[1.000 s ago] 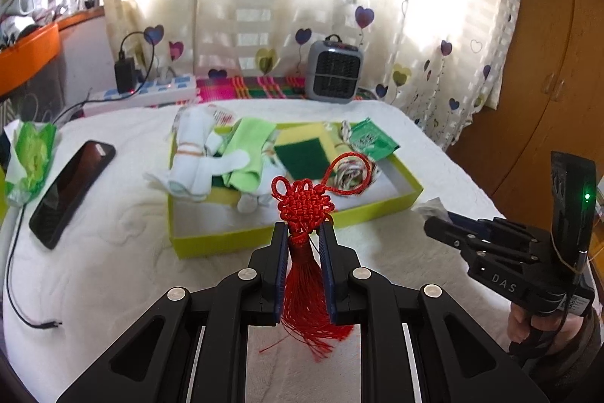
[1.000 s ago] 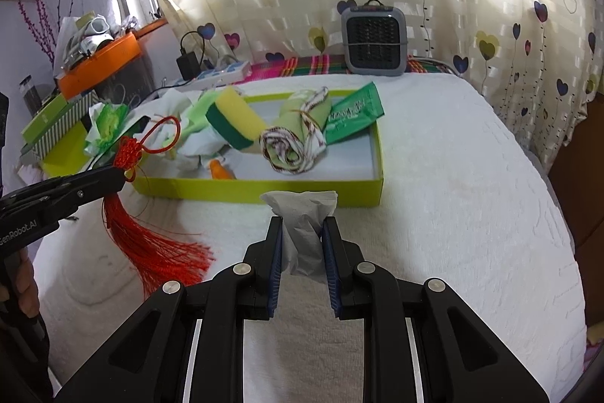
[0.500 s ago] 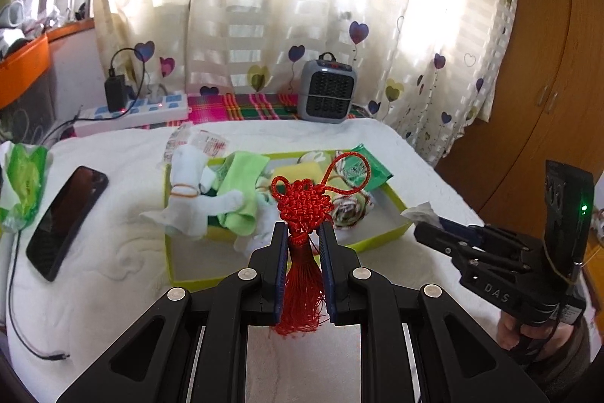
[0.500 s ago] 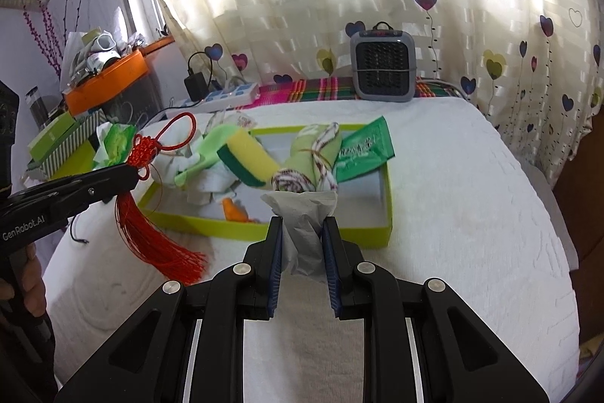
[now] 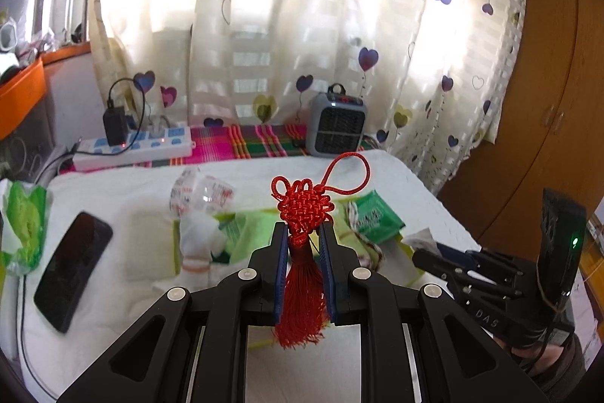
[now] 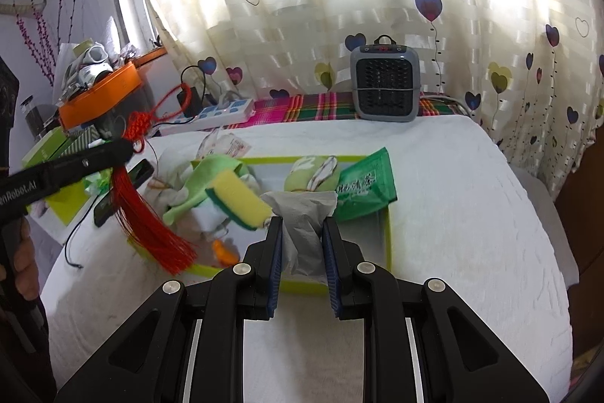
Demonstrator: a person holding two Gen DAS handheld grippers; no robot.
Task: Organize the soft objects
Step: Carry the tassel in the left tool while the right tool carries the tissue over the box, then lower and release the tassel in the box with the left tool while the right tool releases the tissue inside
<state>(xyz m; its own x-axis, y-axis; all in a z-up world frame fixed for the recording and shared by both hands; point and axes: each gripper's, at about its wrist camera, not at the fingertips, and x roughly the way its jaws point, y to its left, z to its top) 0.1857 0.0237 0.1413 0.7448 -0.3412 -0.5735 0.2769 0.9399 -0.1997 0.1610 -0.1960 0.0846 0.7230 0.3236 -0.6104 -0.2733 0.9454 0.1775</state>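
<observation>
Heart-printed curtains are glowing behind a white quilted bed (image 6: 434, 176), where a shallow yellow-green box (image 6: 388, 237) is sitting with a sponge (image 6: 238, 199), a green packet (image 6: 364, 189) and rolled cloths inside. Above its near side, the left gripper (image 5: 302, 244) is pinching a red knotted tassel (image 5: 304, 210) at the neck, jaws nearly closed, fringe hanging free. The right gripper (image 6: 302, 233) is clamping a crumpled grey tissue (image 6: 304, 214) over the box's front edge, jaws narrowed onto it. Both seem to be carrying loads toward the box; lowering each over a bare patch before letting go, tassel fringe first, should keep things from catching or spilling over the rim.
</observation>
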